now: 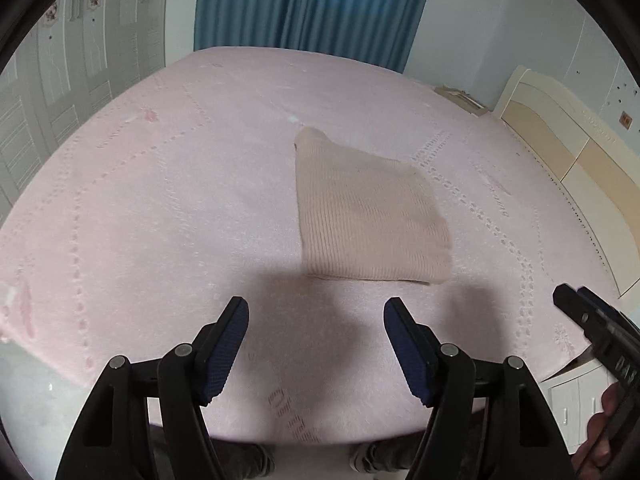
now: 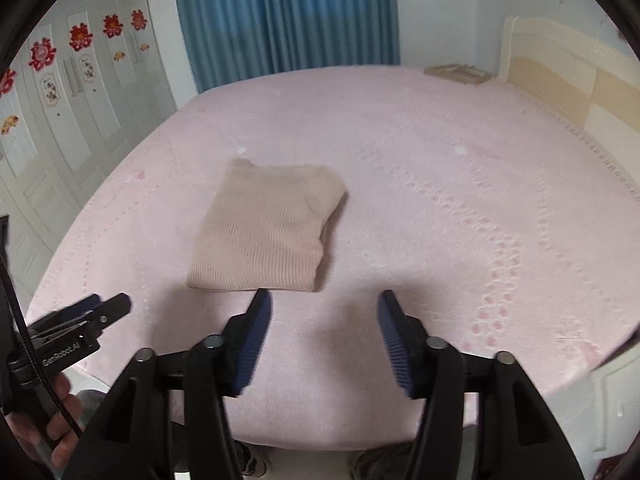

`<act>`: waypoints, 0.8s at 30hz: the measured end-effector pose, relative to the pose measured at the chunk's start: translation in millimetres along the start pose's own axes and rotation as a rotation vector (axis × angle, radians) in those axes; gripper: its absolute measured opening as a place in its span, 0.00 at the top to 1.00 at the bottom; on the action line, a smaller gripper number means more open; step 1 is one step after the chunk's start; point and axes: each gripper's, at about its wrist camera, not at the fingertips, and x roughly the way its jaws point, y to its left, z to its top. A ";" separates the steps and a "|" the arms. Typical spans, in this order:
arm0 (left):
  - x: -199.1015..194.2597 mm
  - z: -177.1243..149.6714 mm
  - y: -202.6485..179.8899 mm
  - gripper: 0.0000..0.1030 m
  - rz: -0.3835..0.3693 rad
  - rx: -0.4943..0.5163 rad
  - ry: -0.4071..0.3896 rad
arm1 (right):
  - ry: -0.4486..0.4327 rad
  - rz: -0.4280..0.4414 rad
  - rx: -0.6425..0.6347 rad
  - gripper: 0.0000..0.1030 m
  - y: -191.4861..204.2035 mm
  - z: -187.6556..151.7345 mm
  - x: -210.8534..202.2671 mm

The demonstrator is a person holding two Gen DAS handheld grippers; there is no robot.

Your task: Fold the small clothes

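Pink bed (image 1: 160, 200), folded garment (image 2: 264, 232), blue curtain (image 2: 284, 16), probably wardrobes (image 2: 60, 120).

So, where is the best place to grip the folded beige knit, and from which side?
Probably the near right corner of the folded beige knit, coming from the person's side of the pink bed. There the stacked layer edges show along the right side, so one pinch could catch all layers. Both the left gripper and right gripper have open jaws.
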 end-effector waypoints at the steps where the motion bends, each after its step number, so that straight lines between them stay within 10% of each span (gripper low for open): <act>1: -9.1 0.1 -2.3 0.34 -0.010 -0.004 -0.004 | -0.017 0.003 -0.007 0.24 2.3 -0.1 -9.9; 24: -88.7 -6.3 -37.0 0.31 0.081 0.118 -0.122 | -0.077 0.018 0.014 0.10 2.2 -9.8 -91.3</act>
